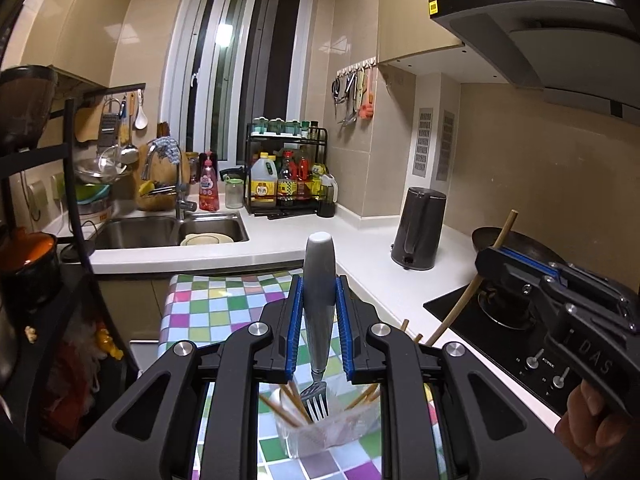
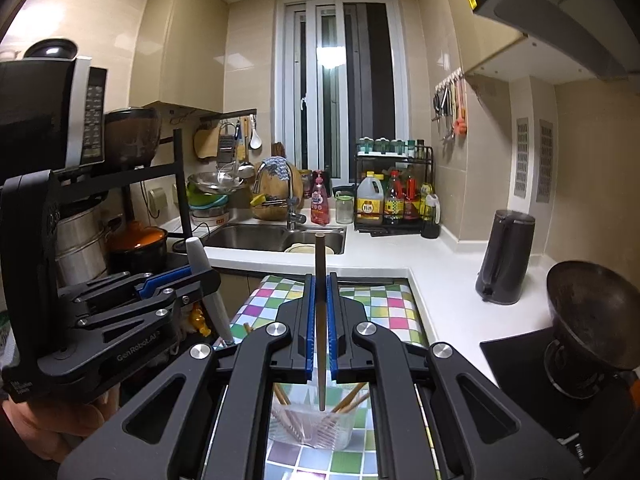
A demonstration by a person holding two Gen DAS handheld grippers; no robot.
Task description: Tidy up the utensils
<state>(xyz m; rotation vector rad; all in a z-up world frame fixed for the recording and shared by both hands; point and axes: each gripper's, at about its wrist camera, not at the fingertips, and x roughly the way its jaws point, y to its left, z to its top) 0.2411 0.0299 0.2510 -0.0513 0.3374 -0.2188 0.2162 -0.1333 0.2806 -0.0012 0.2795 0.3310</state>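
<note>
The left gripper (image 1: 319, 308) clamps the grey handle of a fork (image 1: 319, 300), held upright with its tines hanging just above a clear plastic container (image 1: 332, 430); part of the handle is hidden between the blue pads. The right gripper (image 2: 320, 320) is closed on a single wooden chopstick (image 2: 320, 320), also upright, its lower tip over the same container (image 2: 312, 428). The container stands on a checkered tablecloth (image 1: 224, 308) and holds several more chopsticks and a pale utensil, blurred and partly screened by the gripper frames, so their number cannot be made out. A hand (image 1: 592, 428) on the right gripper is cut off at the frame edge. Beyond, on the white counter (image 1: 380, 264), stand a dark kettle (image 1: 420, 228) and a rack of sauce bottles (image 1: 288, 176); a plate lies in the steel sink (image 1: 168, 232), and a wok (image 2: 592, 312) sits on the stove.
</note>
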